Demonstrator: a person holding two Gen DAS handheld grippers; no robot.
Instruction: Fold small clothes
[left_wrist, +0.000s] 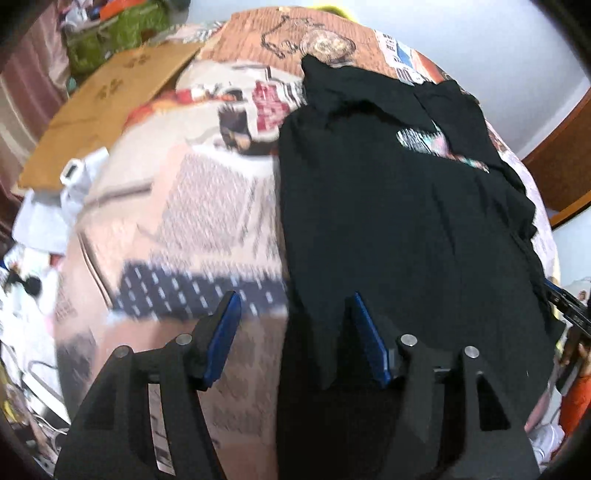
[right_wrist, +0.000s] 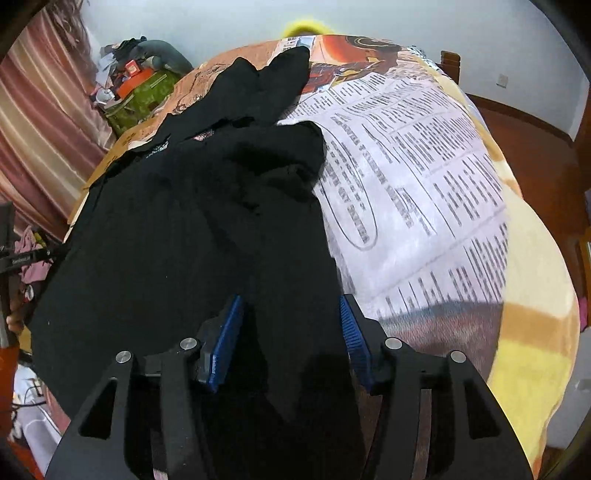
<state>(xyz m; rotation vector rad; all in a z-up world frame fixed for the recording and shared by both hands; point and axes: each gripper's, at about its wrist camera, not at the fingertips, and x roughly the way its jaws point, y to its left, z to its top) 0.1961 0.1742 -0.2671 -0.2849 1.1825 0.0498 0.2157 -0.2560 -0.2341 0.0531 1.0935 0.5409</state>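
Left wrist view: left gripper (left_wrist: 293, 338) spread open, blue pads apart, nothing pinched. Right finger (left_wrist: 369, 343) over the near left edge of the black shirt (left_wrist: 388, 221); left finger (left_wrist: 225, 332) over the printed blanket (left_wrist: 192, 206) beside it. So straddling the shirt's left edge at its near end. Shirt laid out on the bed, long axis running from near to far, slightly rightward, with a small print (left_wrist: 417, 142) toward the far end and a sleeve bunched on the far right. Cardboard sheet (left_wrist: 107, 99) off the far left side of the bed.

Right wrist view: right gripper (right_wrist: 290, 338) likewise open, gripping nothing. Near end of shirt (right_wrist: 166, 240) lying between and below the fingers, its right edge just inside the right finger (right_wrist: 352, 336). Further off, a rumpled fold of cloth on the right side, then a sleeve reaching to the far end of the blanket (right_wrist: 424, 166).

Judged from this: each gripper about equally near its own near corner, left on the left edge, right on the right; likely next a closing on both corners to carry the near end toward the far end along the long axis.
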